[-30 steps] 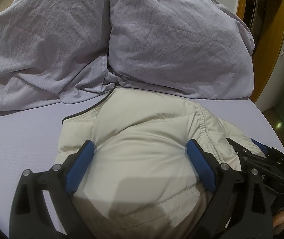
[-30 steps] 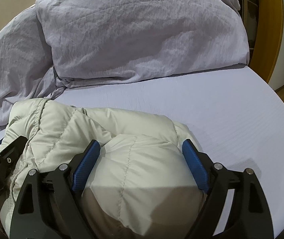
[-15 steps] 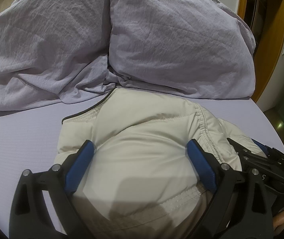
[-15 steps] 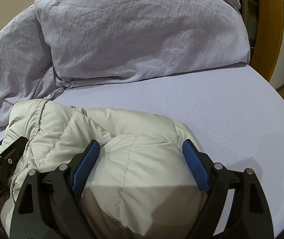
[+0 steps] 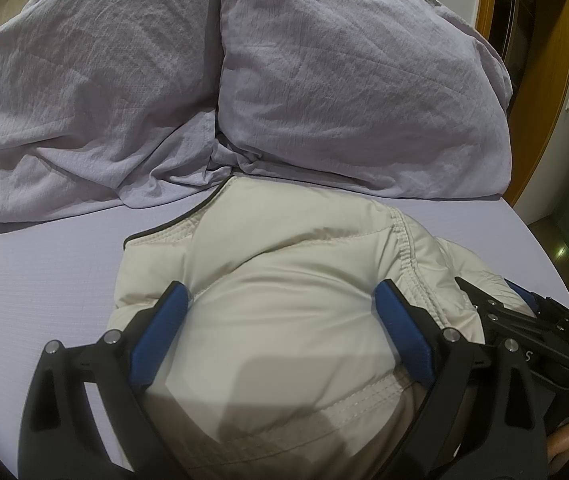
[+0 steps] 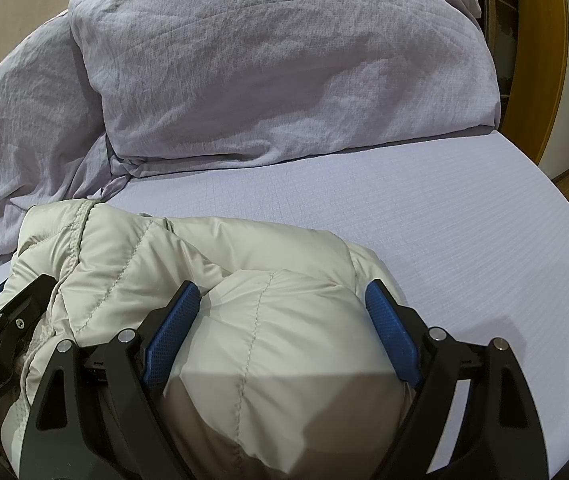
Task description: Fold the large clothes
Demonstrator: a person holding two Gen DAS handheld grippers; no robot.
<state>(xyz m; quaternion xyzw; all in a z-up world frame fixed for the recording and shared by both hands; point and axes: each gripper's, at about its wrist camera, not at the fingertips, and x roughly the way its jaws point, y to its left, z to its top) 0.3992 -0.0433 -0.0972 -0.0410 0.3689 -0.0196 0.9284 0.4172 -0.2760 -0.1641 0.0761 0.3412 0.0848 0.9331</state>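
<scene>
Cream puffer jacket (image 5: 284, 280) bunched on the bed's lavender sheet (image 6: 404, 208), just short of the pillows (image 5: 344, 80), long axis across the bed, dark-edged hem toward them. Left gripper (image 5: 282, 332) and right gripper (image 6: 282, 328) spread wide, blue pads pressing bulging padding.

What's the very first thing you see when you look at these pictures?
A puffy cream jacket bundled on the near part of the lilac bed. Both grippers, the left and the right, straddle it with blue pads pressed into its sides. Behind it lie two big crumpled lilac pillows.
</scene>
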